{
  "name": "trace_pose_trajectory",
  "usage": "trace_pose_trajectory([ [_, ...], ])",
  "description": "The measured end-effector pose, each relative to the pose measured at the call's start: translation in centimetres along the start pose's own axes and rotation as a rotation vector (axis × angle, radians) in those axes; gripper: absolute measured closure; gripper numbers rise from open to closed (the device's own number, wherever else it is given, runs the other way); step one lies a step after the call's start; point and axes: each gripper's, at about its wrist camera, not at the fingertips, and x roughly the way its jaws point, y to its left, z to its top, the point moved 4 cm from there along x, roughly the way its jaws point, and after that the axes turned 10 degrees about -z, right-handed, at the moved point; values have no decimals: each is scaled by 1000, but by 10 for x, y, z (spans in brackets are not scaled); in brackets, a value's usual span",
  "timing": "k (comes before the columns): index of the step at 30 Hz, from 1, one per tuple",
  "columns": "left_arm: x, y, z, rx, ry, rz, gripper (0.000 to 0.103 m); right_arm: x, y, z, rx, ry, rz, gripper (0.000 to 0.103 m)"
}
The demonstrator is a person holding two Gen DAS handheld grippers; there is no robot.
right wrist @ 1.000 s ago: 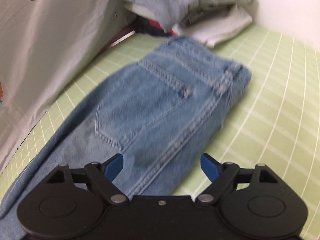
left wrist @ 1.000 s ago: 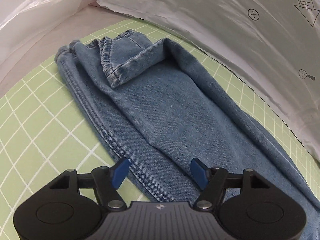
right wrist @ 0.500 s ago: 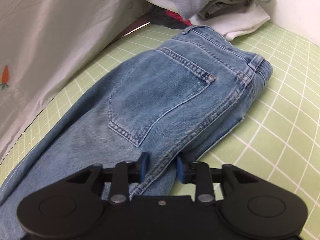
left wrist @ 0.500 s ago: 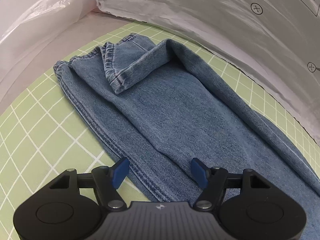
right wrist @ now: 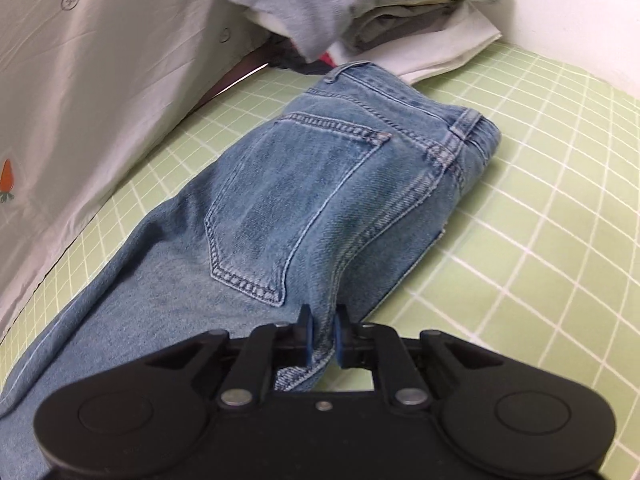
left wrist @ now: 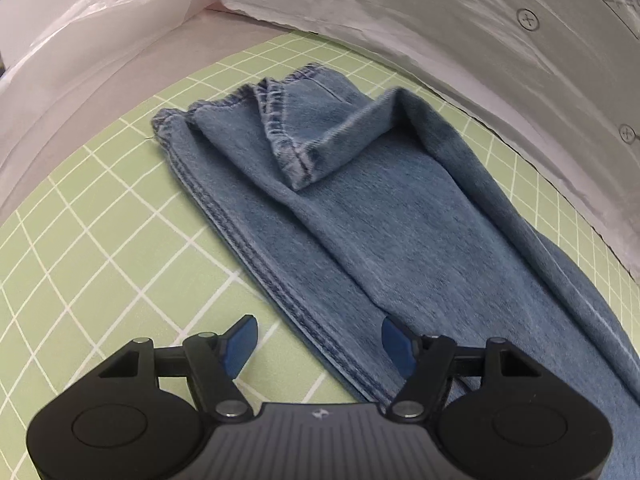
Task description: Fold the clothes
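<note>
Pinching jeans (right wrist: 304,200), right gripper (right wrist: 321,340); left gripper (left wrist: 316,344) seemingly hovers, spread.

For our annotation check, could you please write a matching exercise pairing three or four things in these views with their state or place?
Things:
1. left gripper
2. right gripper
3. jeans leg hem
4. pile of clothes

States or places:
A. turned back over the leg
B. shut on a denim fold
C. beyond the waistband
D. open above the seam edge

Pairs: 1-D, 2-B, 3-A, 4-C
</note>
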Motion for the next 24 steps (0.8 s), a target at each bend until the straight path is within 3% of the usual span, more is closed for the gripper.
trace_pose_trajectory([
  [3,1,18,12,-42,-20,18,36,0,-4,-1,15,14,17,92],
  [9,6,48,41,-109,-74,24,54,5,4,0,18,40,0,91],
  [10,8,51,45,-119,-80,21,61,6,6,0,15,43,-5,91],
  [11,9,55,50,-128,-87,19,75,7,7,0,13,44,-9,91],
  [12,11,58,53,-138,-87,14,83,7,8,0,9,45,-14,91],
  [14,14,63,57,-170,-86,-42,90,6,10,-1,-2,47,-20,90],
  [18,13,69,53,-175,-94,-67,94,-4,14,-5,-49,44,-32,78],
  [21,1,78,46,-193,-105,-77,94,-23,17,-12,-108,16,-27,60],
  [24,-19,92,35,-188,-108,-71,94,-44,16,-27,-171,0,-1,54],
])
